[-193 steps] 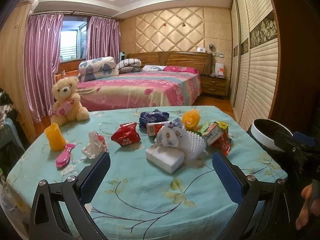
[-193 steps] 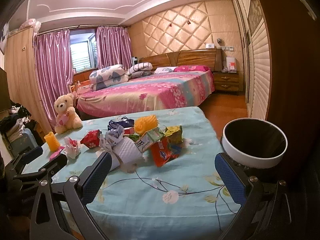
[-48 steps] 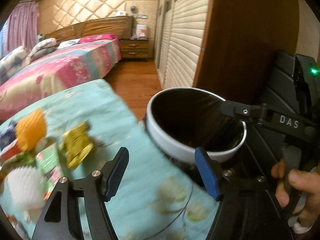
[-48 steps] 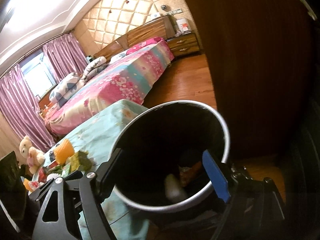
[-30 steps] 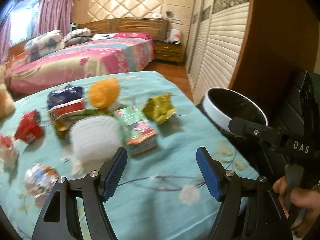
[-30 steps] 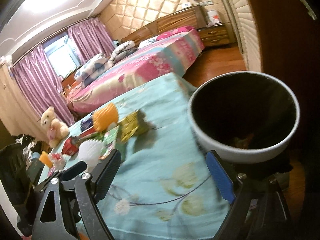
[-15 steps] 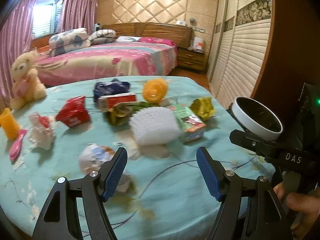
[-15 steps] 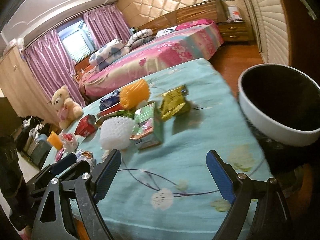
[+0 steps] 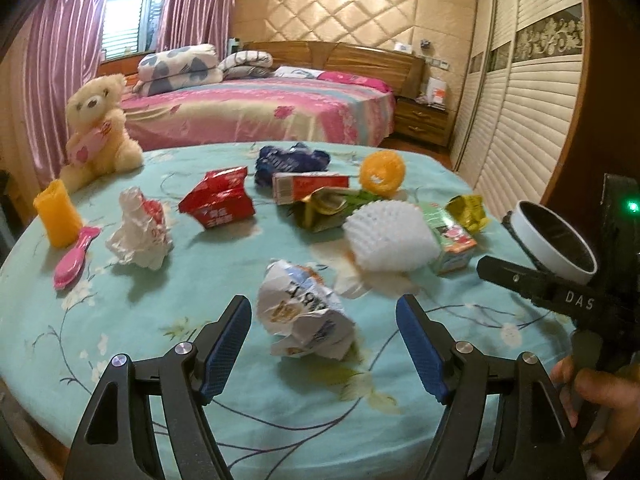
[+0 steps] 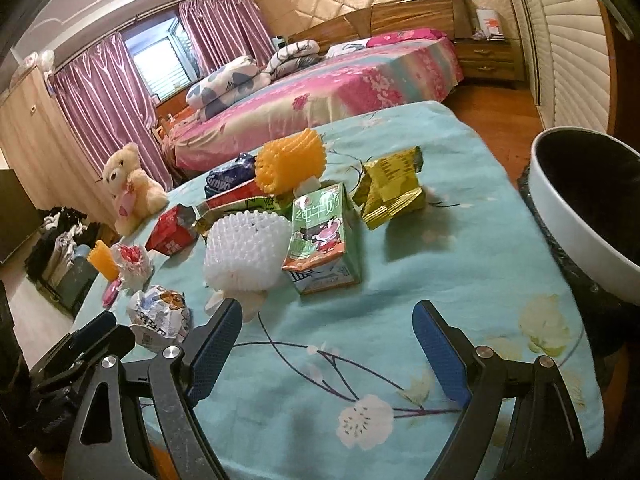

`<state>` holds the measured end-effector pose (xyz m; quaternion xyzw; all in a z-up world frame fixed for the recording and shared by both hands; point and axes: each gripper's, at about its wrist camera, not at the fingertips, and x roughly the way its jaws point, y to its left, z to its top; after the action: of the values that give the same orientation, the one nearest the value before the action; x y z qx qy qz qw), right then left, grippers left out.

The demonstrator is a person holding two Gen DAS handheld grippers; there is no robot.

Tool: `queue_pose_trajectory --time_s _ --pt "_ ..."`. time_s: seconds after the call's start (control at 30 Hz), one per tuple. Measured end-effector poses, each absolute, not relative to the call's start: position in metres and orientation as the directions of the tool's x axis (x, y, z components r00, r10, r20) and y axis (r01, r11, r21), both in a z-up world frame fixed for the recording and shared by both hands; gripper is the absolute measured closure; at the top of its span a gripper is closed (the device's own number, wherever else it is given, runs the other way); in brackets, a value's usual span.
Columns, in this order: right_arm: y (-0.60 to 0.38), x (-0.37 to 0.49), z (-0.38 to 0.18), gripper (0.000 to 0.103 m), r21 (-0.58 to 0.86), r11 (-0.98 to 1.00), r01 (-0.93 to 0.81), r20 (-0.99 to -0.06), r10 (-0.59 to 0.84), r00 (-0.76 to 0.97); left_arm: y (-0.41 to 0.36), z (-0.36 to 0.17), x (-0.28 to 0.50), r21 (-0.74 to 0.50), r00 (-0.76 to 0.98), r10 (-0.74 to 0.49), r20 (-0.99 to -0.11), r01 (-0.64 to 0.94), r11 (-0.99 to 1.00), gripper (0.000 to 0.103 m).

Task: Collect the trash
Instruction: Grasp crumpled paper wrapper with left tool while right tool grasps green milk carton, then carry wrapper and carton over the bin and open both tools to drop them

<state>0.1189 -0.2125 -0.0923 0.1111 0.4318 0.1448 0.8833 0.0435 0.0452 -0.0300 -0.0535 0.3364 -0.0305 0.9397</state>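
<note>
Trash bin, white rim, dark inside, stands beside table at right edge; contents not discernible. Left gripper jaws opening, crumpled wrapper lying on cloth between them, pads not touching it. Right gripper wide, nothing between jaws, over bare cloth; green milk carton just ahead. White foam net, yellow packet near carton.

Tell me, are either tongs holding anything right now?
Nothing is held. The left tongs are opening around the crumpled wrapper without touching it; the right tongs are open over bare tablecloth.
</note>
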Motion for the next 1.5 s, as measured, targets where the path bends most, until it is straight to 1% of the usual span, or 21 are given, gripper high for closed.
queue_pose_trajectory --time_s 0.37,0.5,0.53,0.57,0.63,0.67,0.7,0.73,0.8,0.93,1.17,1.5 --pt "-0.206 0.148 -0.105 0.016 0.294 0.943 -0.154 -0.759 0.328 0.563 0.058 -0.055 0.075 -0.12 0.72 -0.052 -0.692 -0.044 0.992 0.028" --pt "-0.196 0.16 -0.109 0.028 0.263 0.95 -0.17 -0.776 0.313 0.548 0.058 -0.059 0.084 -0.123 0.716 -0.059 -0.695 -0.037 0.992 0.029" --pt "-0.194 0.163 -0.11 0.033 0.259 0.951 -0.172 -0.782 0.311 0.541 0.057 -0.06 0.085 -0.122 0.715 -0.061 -0.696 -0.033 0.992 0.032" --pt "-0.192 0.166 -0.112 0.034 0.253 0.952 -0.173 -0.788 0.307 0.534 0.056 -0.061 0.087 -0.123 0.713 -0.07 -0.698 -0.023 0.992 0.037" --pt "-0.189 0.169 -0.114 0.04 0.247 0.953 -0.177 -0.793 0.304 0.528 0.053 -0.064 0.091 -0.133 0.7 -0.099 -0.707 0.007 0.991 0.057" --pt "-0.189 0.17 -0.114 0.043 0.245 0.953 -0.18 -0.793 0.304 0.529 0.052 -0.065 0.092 -0.138 0.695 -0.112 -0.71 0.019 0.99 0.062" --pt "-0.189 0.17 -0.114 0.049 0.244 0.953 -0.181 -0.793 0.303 0.528 0.051 -0.066 0.092 -0.145 0.691 -0.127 -0.712 0.032 0.989 0.069" --pt "-0.19 0.169 -0.113 0.049 0.247 0.951 -0.186 -0.791 0.309 0.528 0.049 -0.066 0.092 -0.141 0.692 -0.132 -0.71 0.044 0.989 0.073" --pt "-0.193 0.164 -0.111 0.049 0.259 0.947 -0.191 -0.784 0.321 0.531 0.046 -0.063 0.09 -0.13 0.697 -0.136 -0.704 0.062 0.99 0.076" --pt "-0.201 0.148 -0.105 0.05 0.284 0.939 -0.193 -0.767 0.343 0.541 0.041 -0.058 0.086 -0.14 0.701 -0.167 -0.693 0.096 0.985 0.079" --pt "-0.222 0.115 -0.093 0.05 0.324 0.93 -0.175 -0.742 0.365 0.563 0.02 -0.049 0.075 -0.15 0.704 -0.227 -0.673 0.17 0.974 0.08" --pt "-0.26 0.094 -0.071 0.05 0.334 0.936 -0.113 -0.705 0.327 0.629 -0.021 -0.039 0.079 -0.166 0.676 -0.313 -0.667 0.275 0.947 0.08"
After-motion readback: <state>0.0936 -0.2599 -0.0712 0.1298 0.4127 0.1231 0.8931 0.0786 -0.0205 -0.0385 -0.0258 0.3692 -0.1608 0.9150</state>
